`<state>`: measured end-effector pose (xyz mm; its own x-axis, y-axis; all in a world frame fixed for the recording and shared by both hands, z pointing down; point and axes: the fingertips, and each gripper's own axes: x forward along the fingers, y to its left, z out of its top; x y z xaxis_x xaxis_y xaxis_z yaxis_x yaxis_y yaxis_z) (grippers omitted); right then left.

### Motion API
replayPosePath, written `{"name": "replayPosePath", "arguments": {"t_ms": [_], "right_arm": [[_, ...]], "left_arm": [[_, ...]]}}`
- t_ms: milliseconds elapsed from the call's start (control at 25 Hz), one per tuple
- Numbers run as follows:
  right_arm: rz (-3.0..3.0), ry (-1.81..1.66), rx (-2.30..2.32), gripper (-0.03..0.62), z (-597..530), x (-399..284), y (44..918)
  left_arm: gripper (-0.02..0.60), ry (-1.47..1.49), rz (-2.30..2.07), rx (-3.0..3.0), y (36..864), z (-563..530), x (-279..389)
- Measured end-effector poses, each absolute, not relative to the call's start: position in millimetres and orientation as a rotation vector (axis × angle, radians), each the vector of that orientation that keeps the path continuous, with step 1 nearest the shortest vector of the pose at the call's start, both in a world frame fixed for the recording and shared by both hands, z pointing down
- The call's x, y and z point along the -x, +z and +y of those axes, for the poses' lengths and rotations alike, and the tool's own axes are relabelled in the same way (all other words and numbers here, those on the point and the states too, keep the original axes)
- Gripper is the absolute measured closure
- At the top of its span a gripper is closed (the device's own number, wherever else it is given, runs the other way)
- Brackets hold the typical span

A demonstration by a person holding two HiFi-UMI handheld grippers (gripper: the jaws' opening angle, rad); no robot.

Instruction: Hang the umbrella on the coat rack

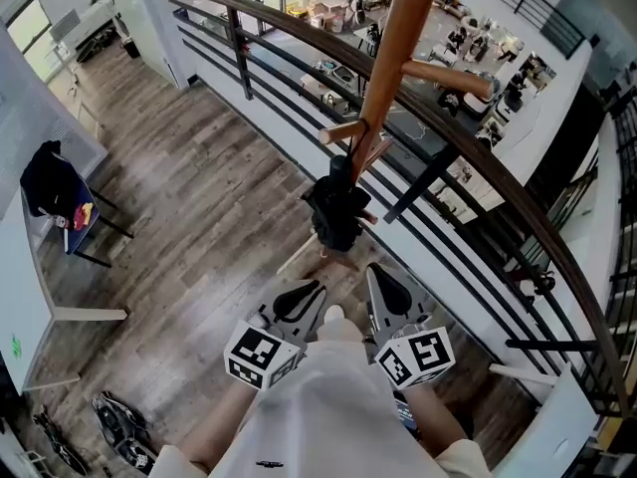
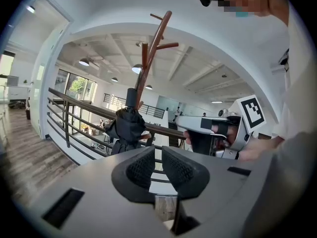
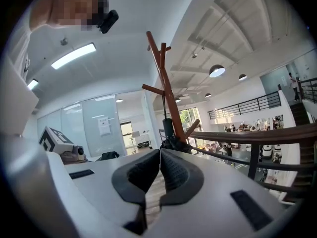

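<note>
A folded black umbrella (image 1: 336, 207) hangs by its strap from a low peg of the wooden coat rack (image 1: 393, 48), next to the railing. Both grippers are held close to the person's body, short of the umbrella and not touching it. The left gripper (image 1: 302, 295) is shut with nothing between its pads. The right gripper (image 1: 391, 289) is shut and empty too. In the left gripper view the umbrella (image 2: 126, 125) hangs beyond the closed jaws (image 2: 158, 158), with the rack (image 2: 151, 53) rising above it. In the right gripper view the umbrella (image 3: 173, 140) peeks over the jaws (image 3: 159, 162).
A dark railing (image 1: 478, 157) with a wooden handrail runs diagonally behind the rack, over a drop to a lower floor. At the left a chair with dark clothing (image 1: 55, 192) stands by a white table (image 1: 20, 297). Dark gear (image 1: 114, 421) lies on the wood floor at bottom left.
</note>
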<state>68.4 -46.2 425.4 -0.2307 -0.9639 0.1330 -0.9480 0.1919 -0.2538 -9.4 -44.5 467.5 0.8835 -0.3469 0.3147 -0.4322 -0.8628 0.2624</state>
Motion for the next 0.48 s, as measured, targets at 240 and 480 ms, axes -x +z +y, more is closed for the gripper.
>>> {"name": "replayPosePath", "arguments": {"t_ms": [240,480], "right_arm": [[2.404,-0.465,1.810,0.560,-43.2,-51.6,438.7],[2.519,-0.392,1.807,0.560,-44.9,-26.9,427.7]], "left_arm": [[0.528,0.401,-0.554,-2.750,472.1,-43.9,10.9],[0.527,0.376,-0.543,-2.793,460.2,-47.5,14.1]]}}
